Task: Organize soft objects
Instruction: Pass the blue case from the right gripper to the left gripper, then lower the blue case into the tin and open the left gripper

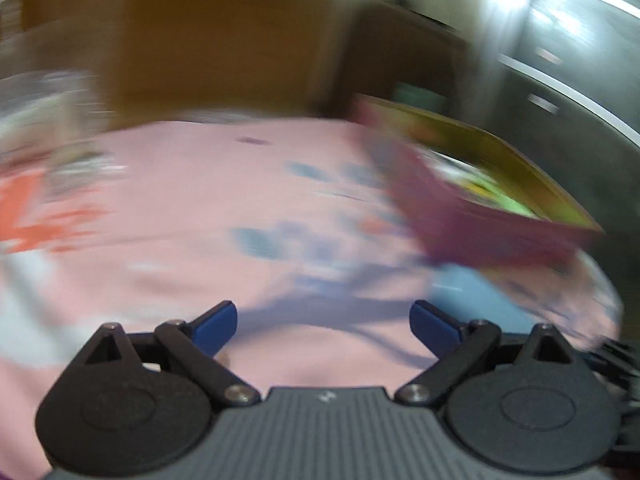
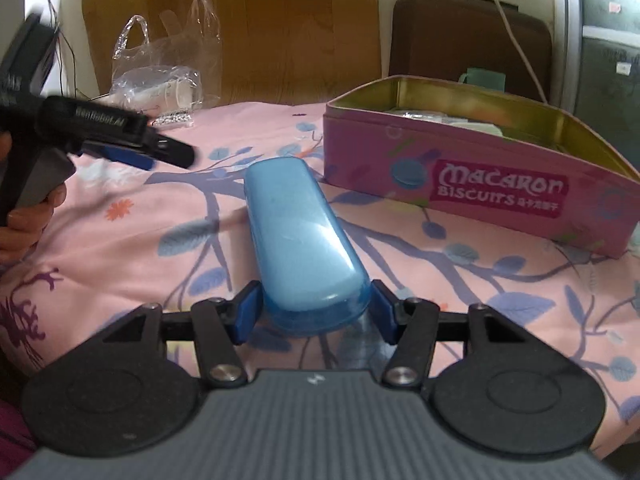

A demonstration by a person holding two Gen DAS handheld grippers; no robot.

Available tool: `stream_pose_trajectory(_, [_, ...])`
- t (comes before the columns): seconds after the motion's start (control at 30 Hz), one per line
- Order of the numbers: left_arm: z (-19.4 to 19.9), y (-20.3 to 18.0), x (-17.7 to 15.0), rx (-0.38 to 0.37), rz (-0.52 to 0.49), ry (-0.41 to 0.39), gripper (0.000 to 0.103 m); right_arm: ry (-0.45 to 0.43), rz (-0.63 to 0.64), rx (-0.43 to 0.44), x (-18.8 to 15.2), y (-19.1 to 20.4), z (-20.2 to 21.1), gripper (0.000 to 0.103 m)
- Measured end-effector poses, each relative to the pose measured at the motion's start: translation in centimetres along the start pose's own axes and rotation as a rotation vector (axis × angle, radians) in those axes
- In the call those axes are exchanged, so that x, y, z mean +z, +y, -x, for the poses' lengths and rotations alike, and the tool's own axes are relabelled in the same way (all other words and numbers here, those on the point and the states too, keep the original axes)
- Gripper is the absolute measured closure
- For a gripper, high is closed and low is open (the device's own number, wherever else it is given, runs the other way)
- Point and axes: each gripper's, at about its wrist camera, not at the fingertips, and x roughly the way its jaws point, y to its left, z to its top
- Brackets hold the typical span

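The right gripper [image 2: 314,312] is closing its blue fingers [image 2: 246,312] around the near end of a blue plastic case [image 2: 298,240], which is lying lengthwise on a pink floral bedsheet [image 2: 120,248]. Just beyond it, an open pink Macaron Biscuits tin [image 2: 480,192] is sitting on the sheet. The left gripper [image 1: 324,320] is hovering over the bed in a blurred view, fingers spread wide and holding nothing. A clear plastic bag [image 2: 164,76] is resting behind.
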Motion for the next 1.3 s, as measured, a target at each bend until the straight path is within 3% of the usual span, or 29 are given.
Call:
stream_pose_trajectory(0.07, [-0.2, -3.3, 0.1, -0.087, -0.05, 0.044, 0.007, -0.014, 0.02, -0.002, -0.2, 0.1, -0.1, 0.034])
stream_pose_trajectory(0.17, [-0.6, -6.7, 0.1, -0.183, -0.06, 0.104, 0.004, -0.033, 0.04, 0.009, -0.5, 0.0, -0.3, 0.032])
stream_pose_trajectory(0.33, [-3.5, -8.6, -0.5, -0.264, 0.024, 0.22, 0.004, -0.087, 0.049, 0.047, -1.2, -0.5, 0.1, 0.045])
stream_pose_trajectory(0.37, [-3.7, -8.8, -0.7, -0.259, 0.017, 0.189, 0.014, -0.101, 0.057, 0.059, -1.1, -0.1, 0.1, 0.046])
stream_pose_trajectory(0.4, [-3.9, -9.3, -0.9, -0.25, 0.004, 0.186, 0.018, -0.115, 0.064, 0.07, -1.0, 0.3, 0.3, 0.048])
stream_pose_trajectory(0.57, [-2.6, -9.7, 0.1, -0.297, 0.048, 0.154, 0.026, -0.229, 0.096, 0.052, 0.7, 1.0, 1.7, 0.048])
stream_pose_trajectory(0.7, [-0.2, -10.2, 2.9, -0.307, 0.018, 0.065, 0.027, -0.323, 0.056, 0.032, 3.3, -0.4, 2.3, 0.048])
stream_pose_trajectory(0.83, [-0.6, -13.2, 6.6, -0.307, -0.067, 0.01, 0.027, -0.368, 0.025, -0.061, 5.6, -2.7, 1.3, 0.048])
stream_pose_trajectory(1.1, [-8.6, -22.3, 12.5, -0.361, -0.186, 0.059, 0.024, -0.293, -0.103, -0.227, 8.6, -11.3, -2.1, 0.048])
stream_pose_trajectory(1.23, [-14.4, -25.0, 13.5, -0.369, -0.222, 0.102, 0.014, -0.185, -0.143, -0.314, 9.8, -14.7, -5.5, 0.046])
stream_pose_trajectory(1.3, [-16.8, -26.0, 13.4, -0.316, -0.245, 0.112, 0.014, -0.109, -0.174, -0.332, 10.1, -15.8, -7.3, 0.046])
